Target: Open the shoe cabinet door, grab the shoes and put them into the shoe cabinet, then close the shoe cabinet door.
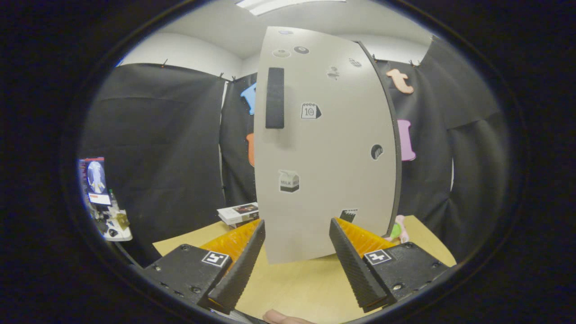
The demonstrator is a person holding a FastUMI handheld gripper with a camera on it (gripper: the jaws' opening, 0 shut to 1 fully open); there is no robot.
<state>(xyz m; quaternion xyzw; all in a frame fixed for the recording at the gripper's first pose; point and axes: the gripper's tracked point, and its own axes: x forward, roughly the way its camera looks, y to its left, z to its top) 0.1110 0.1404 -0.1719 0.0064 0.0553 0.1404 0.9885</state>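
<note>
The shoe cabinet's grey door (324, 148) stands upright just ahead of my fingers, its face turned towards me and dotted with small stickers. A black vertical handle (275, 98) sits near its left edge, well above the fingertips. The door's dark right edge shows; the cabinet body behind it is hidden. My gripper (297, 223) is open low in front of the door's bottom edge, with nothing between its ribbed black fingers (238, 265). A small pink and green object (398, 229) peeks out past the door's lower right corner; I cannot tell what it is.
The cabinet stands on a light wooden table (297, 283). A flat box or book (238, 213) lies on the table left of the door. A cluttered side stand with a screen (101, 198) is far left. A fingertip (281, 317) shows below the fingers.
</note>
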